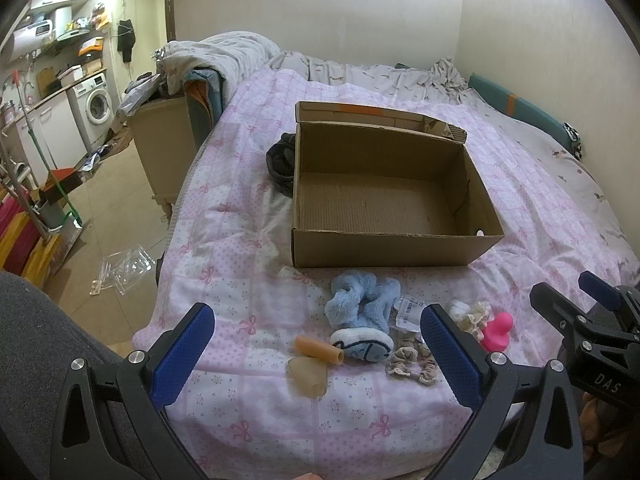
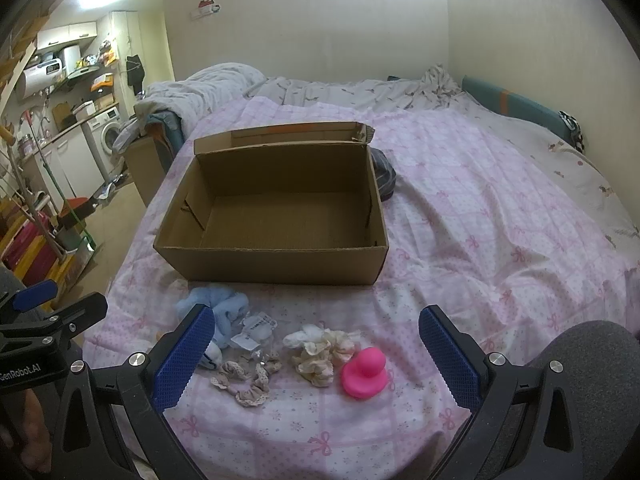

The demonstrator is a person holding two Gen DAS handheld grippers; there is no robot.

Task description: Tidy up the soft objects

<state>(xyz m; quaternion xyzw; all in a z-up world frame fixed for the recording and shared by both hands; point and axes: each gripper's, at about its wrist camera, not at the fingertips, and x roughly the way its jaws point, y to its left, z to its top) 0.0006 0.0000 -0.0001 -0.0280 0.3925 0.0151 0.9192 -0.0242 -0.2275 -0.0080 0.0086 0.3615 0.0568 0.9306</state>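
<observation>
Two black handheld grippers, the left gripper [image 1: 316, 354] and the right gripper [image 2: 316, 354], each with blue textured finger pads [image 1: 182, 354], silver round screws [image 1: 135, 357] and white lettering, and grey fuzzy sleeves [image 2: 592, 354] at the lower frame corners.

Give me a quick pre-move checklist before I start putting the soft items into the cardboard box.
1. Cardboard box open and empty: ok, bare floor visible in both views.
2. Left gripper open and holding nothing: ok.
3. Right gripper open and holding nothing: ok.
4. Soft items in front of the box, on the bedspread: ok; blue plush, beige scrunchies, cream scrunchies, pink toy.
5. Items separated for single picks: not ok; blue plush overlaps the packet, scrunchies clustered.
6. Dark bundle beside the box belongs to the job: cannot tell.
</observation>
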